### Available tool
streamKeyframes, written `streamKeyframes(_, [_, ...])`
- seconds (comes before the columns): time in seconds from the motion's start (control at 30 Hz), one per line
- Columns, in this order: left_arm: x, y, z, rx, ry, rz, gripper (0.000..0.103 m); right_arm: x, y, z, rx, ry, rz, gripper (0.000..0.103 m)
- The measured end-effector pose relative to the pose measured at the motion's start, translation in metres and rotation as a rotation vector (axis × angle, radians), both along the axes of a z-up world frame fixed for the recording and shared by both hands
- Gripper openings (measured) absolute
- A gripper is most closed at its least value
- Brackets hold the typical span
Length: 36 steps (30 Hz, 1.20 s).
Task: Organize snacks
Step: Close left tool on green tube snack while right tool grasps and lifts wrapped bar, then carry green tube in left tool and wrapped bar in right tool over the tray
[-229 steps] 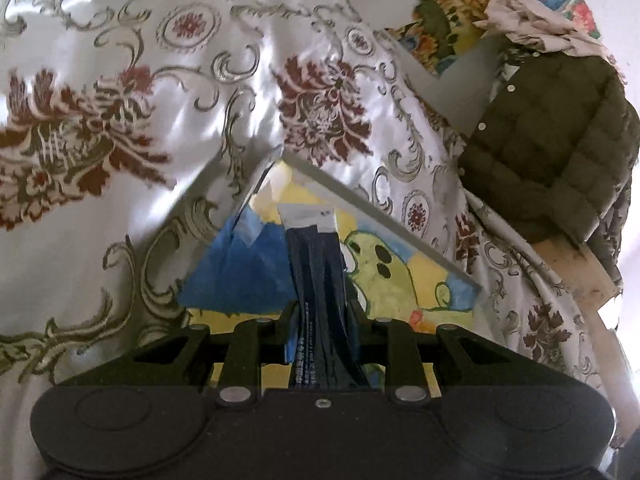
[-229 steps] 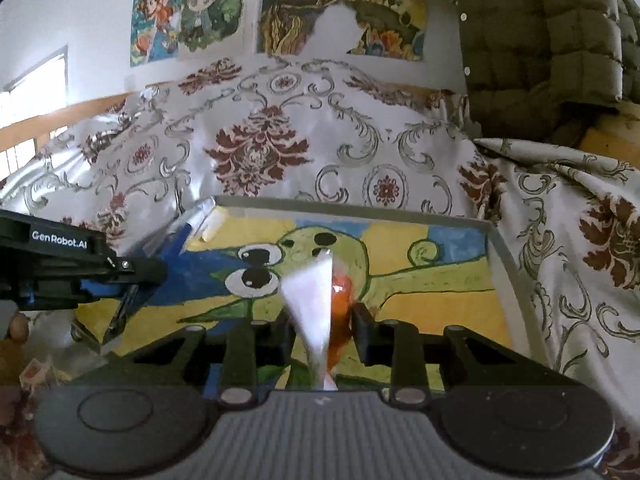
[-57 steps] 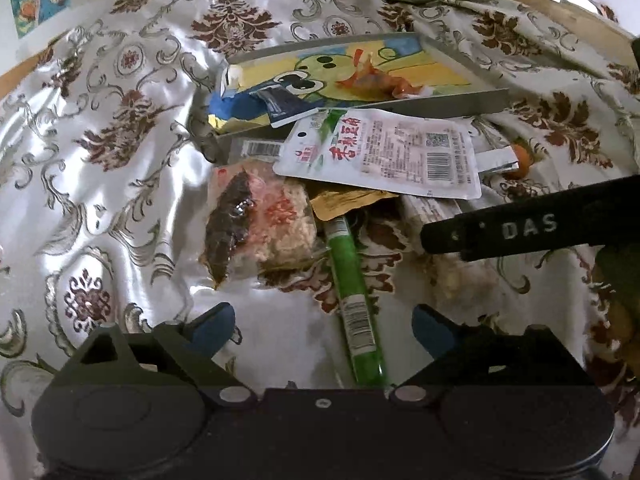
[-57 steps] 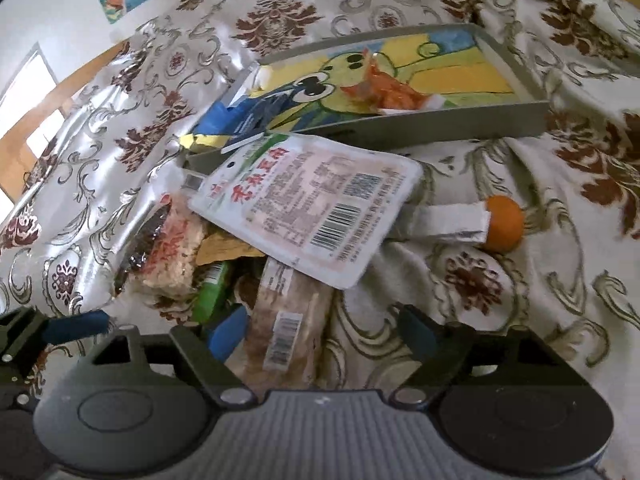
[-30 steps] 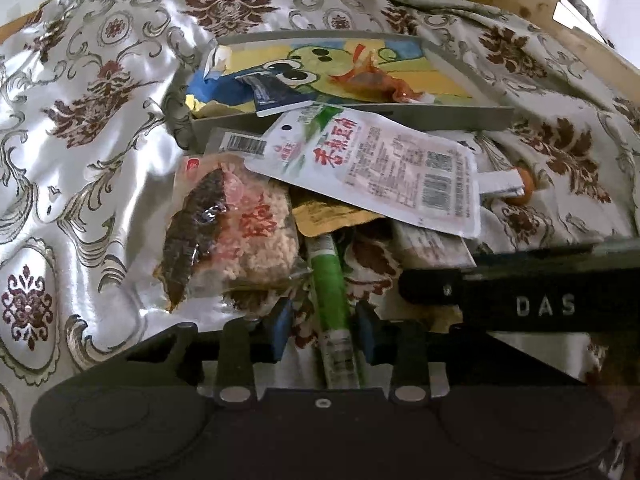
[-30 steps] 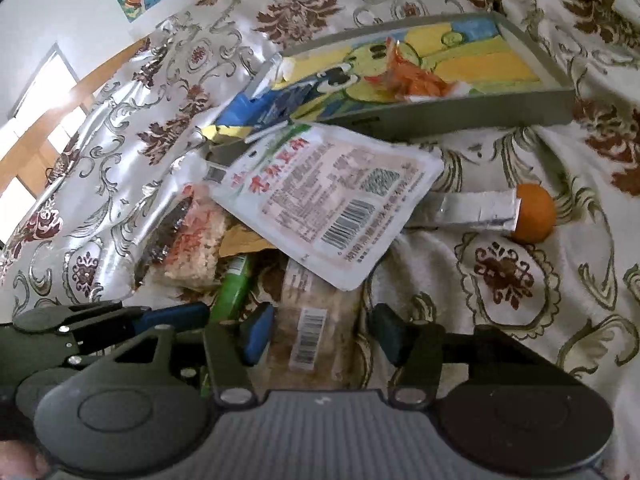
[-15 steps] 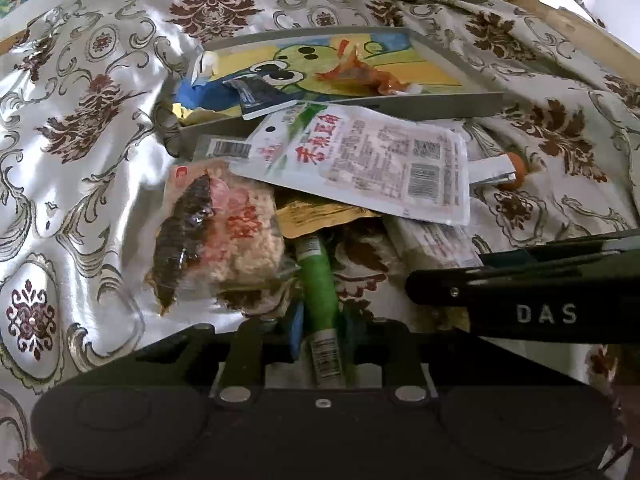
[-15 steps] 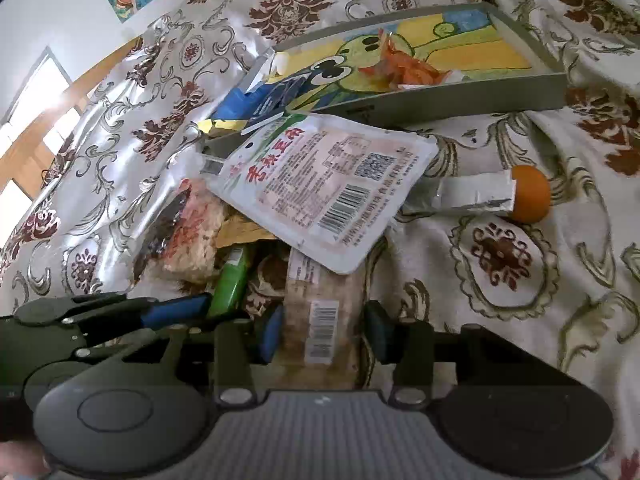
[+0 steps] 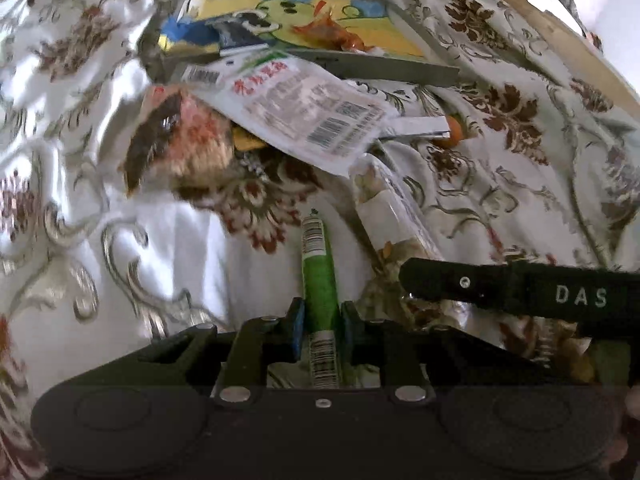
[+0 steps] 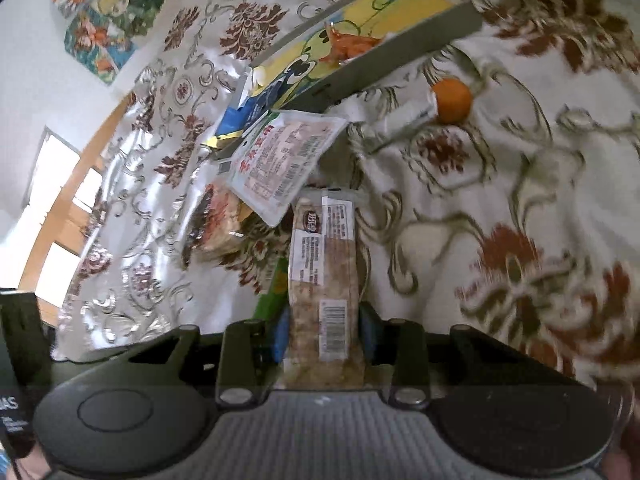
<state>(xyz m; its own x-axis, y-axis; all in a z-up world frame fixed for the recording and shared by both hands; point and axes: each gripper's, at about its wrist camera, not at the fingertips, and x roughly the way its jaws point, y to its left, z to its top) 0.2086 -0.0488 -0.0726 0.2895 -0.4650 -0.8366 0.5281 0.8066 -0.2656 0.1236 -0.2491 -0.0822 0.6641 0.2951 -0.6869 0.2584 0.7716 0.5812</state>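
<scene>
Gripping a slim green stick snack between its blue pads, the left gripper has its tongs drawn in narrow — the stick points straight out ahead of it over the patterned bedspread. The right gripper has a long clear-wrapped cereal bar between its pads, which press on both sides of the wrapper while the jaws are closing on it. Beyond both tools lies the rest of the pile: a flat white pouch with red lettering and barcodes, and a clear pack of crispy rice cake with a dark strip partly tucked under the pouch's left edge. Just beside the pouch's right corner lies a small silver-wrapped stick with an orange ball touching its end. Farther back sits the grey tray with the cartoon lining — an orange-red wrapper and a dark blue packet lie inside it.
</scene>
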Motion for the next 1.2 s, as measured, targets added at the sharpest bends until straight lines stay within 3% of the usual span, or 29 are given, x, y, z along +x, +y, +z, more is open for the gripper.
streamKeyframes(0.1, [-0.003, 0.01, 0.002, -0.051, 0.062, 0.056, 0.019, -0.013, -0.005, 0.0, 0.065, -0.013, -0.022, 0.039])
streamKeyframes(0.3, [-0.016, 0.028, 0.01, -0.13, 0.087, 0.148, 0.019, -0.034, -0.012, 0.006, 0.154, -0.062, -0.049, 0.039])
streamKeyframes(0.53, [-0.032, 0.038, 0.036, -0.272, -0.008, 0.197, 0.019, -0.053, -0.021, 0.014, 0.187, -0.12, -0.074, 0.039])
streamKeyframes(0.7, [-0.038, 0.034, 0.054, -0.275, -0.157, 0.215, 0.019, -0.056, -0.023, 0.024, 0.166, -0.182, -0.074, 0.039])
streamKeyframes(1.03, [-0.023, 0.037, 0.055, -0.284, -0.199, 0.281, 0.019, -0.049, -0.021, 0.02, 0.215, -0.233, -0.074, 0.039])
streamKeyframes(1.2, [-0.015, 0.029, 0.057, -0.276, -0.253, 0.273, 0.019, -0.038, -0.018, 0.031, 0.184, -0.301, -0.069, 0.039])
